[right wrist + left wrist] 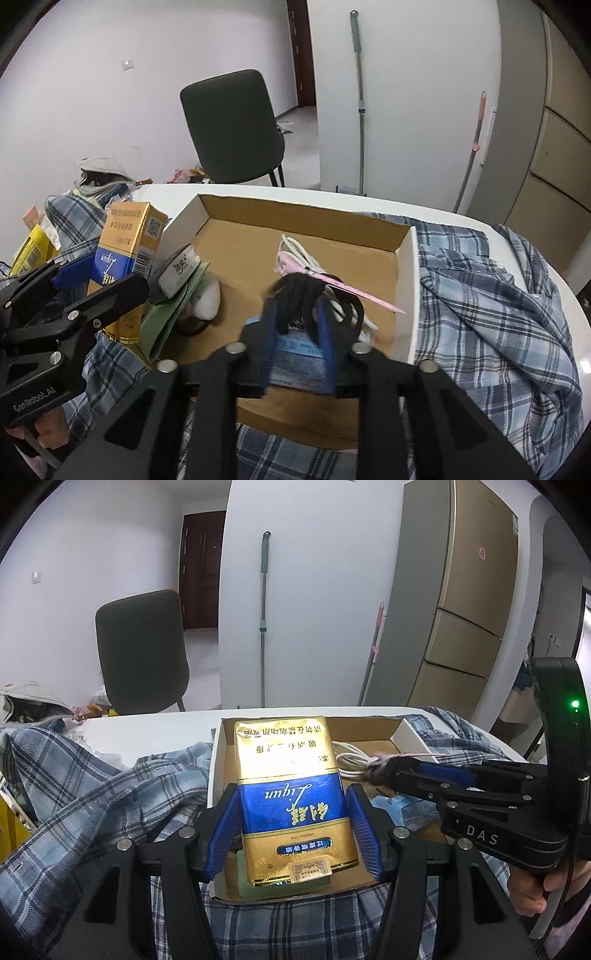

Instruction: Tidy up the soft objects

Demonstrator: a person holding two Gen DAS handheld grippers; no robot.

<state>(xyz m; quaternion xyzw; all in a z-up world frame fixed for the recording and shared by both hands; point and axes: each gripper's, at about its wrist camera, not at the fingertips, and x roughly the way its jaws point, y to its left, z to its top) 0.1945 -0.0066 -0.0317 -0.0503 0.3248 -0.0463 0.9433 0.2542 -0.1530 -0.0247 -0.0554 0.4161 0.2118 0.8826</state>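
Two grippers are held over the cardboard box. The left gripper has its pads apart, with the gold and blue pack standing between them at the box's left side. The right gripper is slightly parted around a black hair tie inside the box. Behind the tie, a white cable is coiled. A plaid shirt is spread around the box.

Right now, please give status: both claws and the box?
Left claw open around gold-blue carton. Right claw holding black cord bundle over cardboard box. White cable underneath.
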